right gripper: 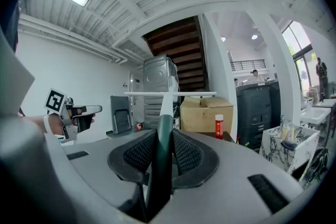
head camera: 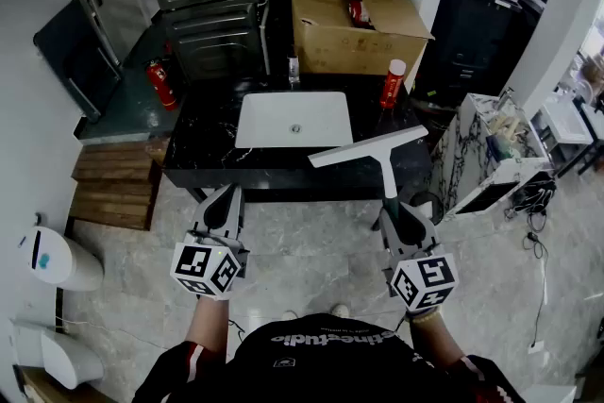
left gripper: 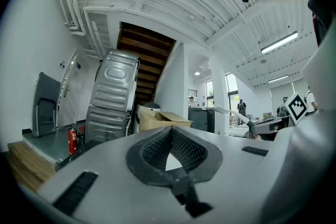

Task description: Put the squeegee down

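Presently, the right hand-held gripper [head camera: 394,214] is clamped on the squeegee [head camera: 370,147] handle, with the blade raised and seen over the counter's [head camera: 203,151] front right edge. The left hand-held gripper [head camera: 222,203] is closed and empty, just short of the counter.

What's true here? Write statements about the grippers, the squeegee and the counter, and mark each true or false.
1. The right gripper's jaws clamp the squeegee's green handle. True.
2. The squeegee lies flat on the counter. False: the right gripper holds it up in the air.
3. The left gripper holds something. False: its jaws are together with nothing between them.
4. A red bottle stands on the counter to the right of the sink. True.
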A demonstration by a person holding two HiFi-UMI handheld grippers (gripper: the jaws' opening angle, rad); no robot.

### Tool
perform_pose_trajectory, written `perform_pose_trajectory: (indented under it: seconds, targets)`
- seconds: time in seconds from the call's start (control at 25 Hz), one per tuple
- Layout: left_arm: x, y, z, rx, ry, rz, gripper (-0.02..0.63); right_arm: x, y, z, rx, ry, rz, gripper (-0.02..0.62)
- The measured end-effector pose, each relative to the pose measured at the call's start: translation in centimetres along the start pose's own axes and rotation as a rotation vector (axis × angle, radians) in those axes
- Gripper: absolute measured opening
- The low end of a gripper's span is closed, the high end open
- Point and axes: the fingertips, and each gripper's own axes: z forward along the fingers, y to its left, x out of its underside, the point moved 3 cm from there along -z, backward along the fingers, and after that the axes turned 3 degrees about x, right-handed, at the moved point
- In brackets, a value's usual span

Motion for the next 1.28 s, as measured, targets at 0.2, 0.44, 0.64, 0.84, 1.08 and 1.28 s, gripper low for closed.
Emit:
perform_pose_trajectory:
  seconds: [0.2, 0.44, 0.64, 0.84, 1.08, 1.28]
  targets:
    - [-0.2, -0.2, 0.1, 0.002, 0.002, 0.002, 0.014, -0.1, -0.1, 0.0, -0.006, 0.0, 0.002, 0.124]
    - [0.1, -0.3, 0.2, -0.002, 0.009, 0.002, 0.014, 0.0, -0.4, 0.2, -0.005, 0.0, 0.005, 0.124]
    - [0.1, -0.7, 0.6, -0.003, 0.015, -0.002, 0.014, -0.1, -1.4, 0.0, 0.007, 0.003, 0.011, 0.124]
    - [0.4, -1.2, 0.8, -0.007, 0.02, -0.01, 0.014, 0.2, -2.0, 0.0, 0.004, 0.012, 0.018, 0.124]
    - [0.6, -2.2, 1.5, -0.034, 0.025, -0.007, 0.014, 0.6, -2.7, 0.7, -0.047, 0.024, 0.005, 0.124]
    - [0.8, -3.2, 1.9, -0.08, 0.036, 0.005, 0.014, 1.0, -3.8, 1.9, -0.109, 0.031, 0.012, 0.124]
